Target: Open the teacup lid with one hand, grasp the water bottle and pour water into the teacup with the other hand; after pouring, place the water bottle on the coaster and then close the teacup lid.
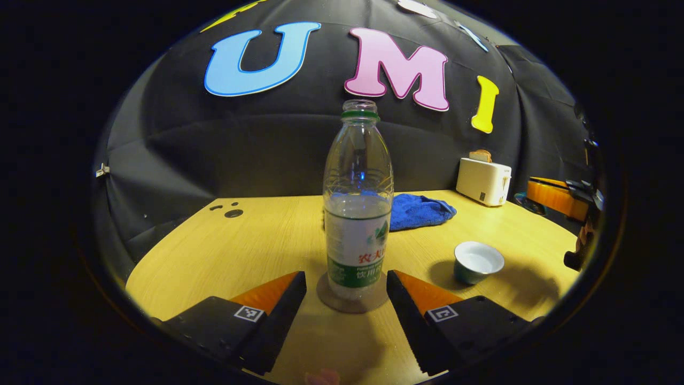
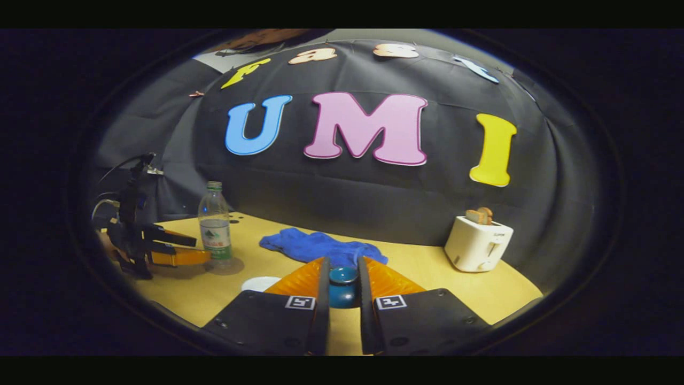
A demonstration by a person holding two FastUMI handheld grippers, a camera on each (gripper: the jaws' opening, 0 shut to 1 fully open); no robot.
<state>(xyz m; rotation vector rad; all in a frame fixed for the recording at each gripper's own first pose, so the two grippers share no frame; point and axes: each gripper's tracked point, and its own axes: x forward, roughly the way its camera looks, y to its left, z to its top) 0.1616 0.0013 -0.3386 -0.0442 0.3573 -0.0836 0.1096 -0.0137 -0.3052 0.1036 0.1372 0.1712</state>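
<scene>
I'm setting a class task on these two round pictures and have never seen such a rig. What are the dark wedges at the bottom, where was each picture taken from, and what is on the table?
A person holds a two-finger gripper in each hand; each carries a camera looking along its own fingers. In the left gripper view, the left gripper is open, its fingers either side of a water bottle standing on a round coaster. An open teacup stands to its right. In the right gripper view, the right gripper pinches a small blue lid. The wooden table also holds a blue cloth and a white toaster.
</scene>
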